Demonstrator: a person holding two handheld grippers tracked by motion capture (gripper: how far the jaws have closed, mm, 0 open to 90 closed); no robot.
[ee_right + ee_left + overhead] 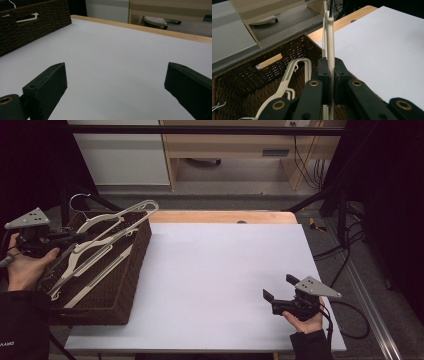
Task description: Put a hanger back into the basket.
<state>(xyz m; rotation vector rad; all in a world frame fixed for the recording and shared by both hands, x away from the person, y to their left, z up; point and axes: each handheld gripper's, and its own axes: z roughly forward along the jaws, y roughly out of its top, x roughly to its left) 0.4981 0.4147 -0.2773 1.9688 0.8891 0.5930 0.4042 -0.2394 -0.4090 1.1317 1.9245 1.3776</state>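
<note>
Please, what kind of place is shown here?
Probably a lab or recording workspace: a white-topped table inside a dark frame, cables trailing on the floor, and a wicker basket of hangers as practice items.

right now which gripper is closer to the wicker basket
Left. The left gripper is over the wicker basket, clamped on a cream hanger. The right gripper sits open, far across the white table top.

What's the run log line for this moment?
left gripper: shut on hanger | hanger: raised over basket | right gripper: open, empty, over table
</note>
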